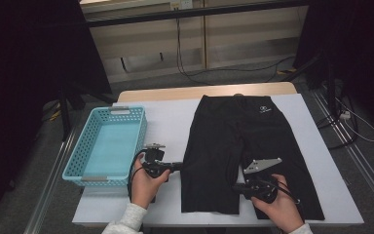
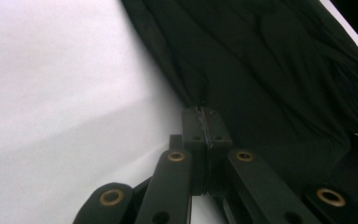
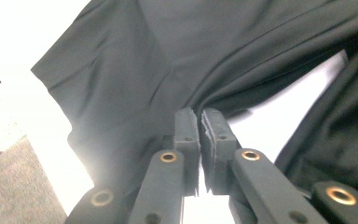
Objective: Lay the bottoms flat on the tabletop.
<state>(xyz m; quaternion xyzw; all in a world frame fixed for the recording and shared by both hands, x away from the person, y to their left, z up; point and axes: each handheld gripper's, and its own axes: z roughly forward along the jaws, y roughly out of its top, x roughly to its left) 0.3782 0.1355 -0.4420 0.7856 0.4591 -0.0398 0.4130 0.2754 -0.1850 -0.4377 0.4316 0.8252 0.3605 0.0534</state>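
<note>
A pair of black shorts (image 1: 243, 141) lies flat on the white table (image 1: 165, 122), waistband at the far side and both legs pointing toward me. My left gripper (image 1: 180, 166) sits at the outer edge of the left leg, jaws shut on the fabric edge (image 2: 204, 116). My right gripper (image 1: 236, 186) is at the inner edge of that same leg near the hem, jaws closed on the cloth (image 3: 199, 116). The shorts (image 2: 270, 70) spread away beyond the left jaws. In the right gripper view the shorts (image 3: 135, 79) wrinkle toward the pinch.
A light blue perforated basket (image 1: 80, 141) stands at the table's left, empty. Bare white tabletop (image 2: 51, 93) lies between basket and shorts. The table's front edge is close under my hands. Cables and dark stands lie on the floor beyond the table.
</note>
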